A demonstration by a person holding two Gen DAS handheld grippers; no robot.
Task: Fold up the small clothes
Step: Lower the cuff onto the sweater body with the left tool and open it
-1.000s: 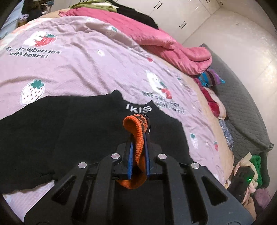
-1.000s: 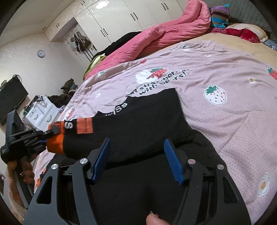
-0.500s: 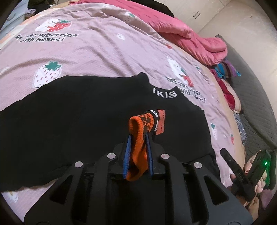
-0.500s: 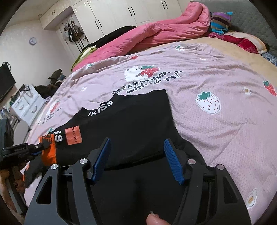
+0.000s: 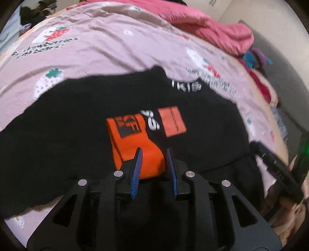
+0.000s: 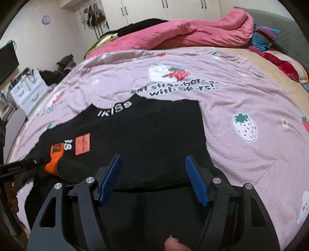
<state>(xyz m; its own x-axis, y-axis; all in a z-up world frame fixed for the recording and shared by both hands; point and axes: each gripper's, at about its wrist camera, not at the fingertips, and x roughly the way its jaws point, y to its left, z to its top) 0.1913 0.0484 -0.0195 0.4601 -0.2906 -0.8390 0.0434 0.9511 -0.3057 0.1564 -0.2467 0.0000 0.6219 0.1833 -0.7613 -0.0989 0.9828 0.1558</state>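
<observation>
Left gripper (image 5: 153, 152) jaws slightly parted, right gripper (image 6: 153, 161) jaws wide

Right tongs (image 6: 152, 179) hover spread above black garment (image 6: 146, 139) on bedspread (image 6: 241, 92).

Bedroom interior. A bed (image 6: 241, 92) with a pink strawberry-print sheet fills the foreground; a rumpled pink quilt (image 6: 193, 34) lies along its far side. White wardrobe doors (image 6: 164, 9) line the rear wall. At left: a round wall clock (image 6: 46, 19), a dark television (image 6: 8, 59), and a white drawer unit (image 6: 29, 90).
</observation>
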